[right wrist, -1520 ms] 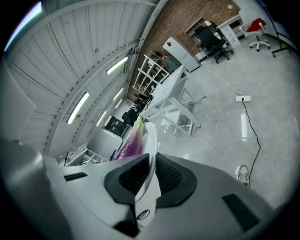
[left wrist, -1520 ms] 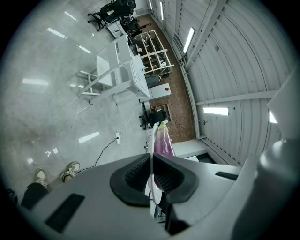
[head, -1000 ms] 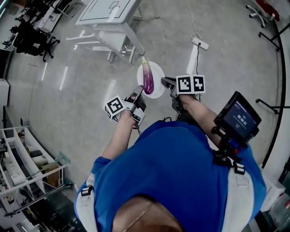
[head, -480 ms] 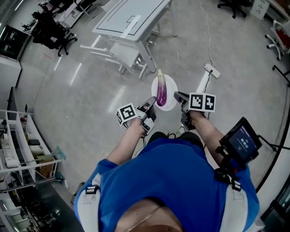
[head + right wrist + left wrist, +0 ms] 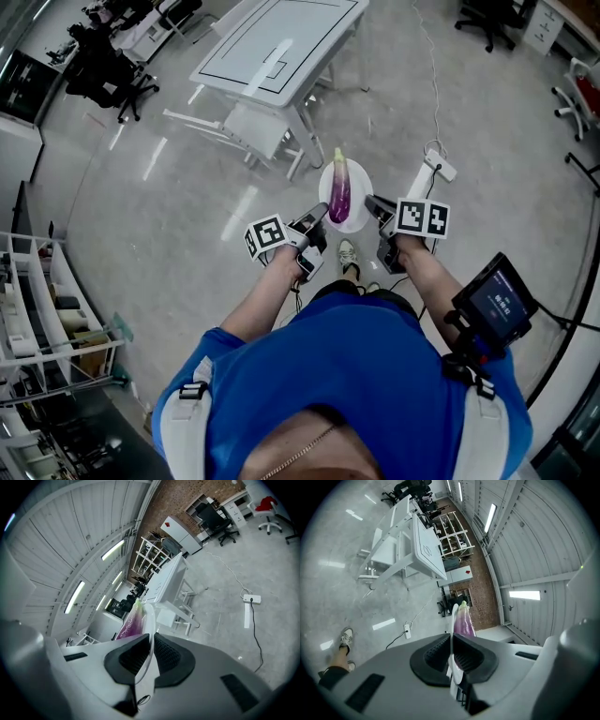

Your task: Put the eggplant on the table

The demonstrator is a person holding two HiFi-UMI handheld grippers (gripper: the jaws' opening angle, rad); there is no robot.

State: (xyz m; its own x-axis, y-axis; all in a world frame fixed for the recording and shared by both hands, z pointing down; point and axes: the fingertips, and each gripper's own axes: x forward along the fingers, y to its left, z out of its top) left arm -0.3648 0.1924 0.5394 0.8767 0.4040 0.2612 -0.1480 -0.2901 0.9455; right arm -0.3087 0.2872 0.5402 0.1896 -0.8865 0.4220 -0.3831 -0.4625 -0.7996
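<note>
A purple eggplant [image 5: 339, 194] with a green stem end lies lengthwise on a white plate [image 5: 357, 208] held in the air in front of the person. My left gripper [image 5: 319, 218] is shut on the plate's left rim and my right gripper [image 5: 371, 204] is shut on its right rim. In the left gripper view the plate [image 5: 454, 667] shows edge-on between the jaws, the eggplant [image 5: 464, 623] beyond them. The right gripper view has the plate [image 5: 146, 645] pinched the same way, with the eggplant [image 5: 132, 620] to its left. A white table [image 5: 277, 49] stands ahead at the upper middle.
A white chair or bench [image 5: 251, 127] stands in front of the table. A power strip and cable [image 5: 436, 165] lie on the grey floor at right. Shelving [image 5: 47, 328] stands at left, office chairs [image 5: 103, 70] at upper left. A person's shoe [image 5: 347, 255] shows below the plate.
The plate with the eggplant has moved forward with the person, and the white table has come closer in the head view. Both grippers keep their hold on the plate.
</note>
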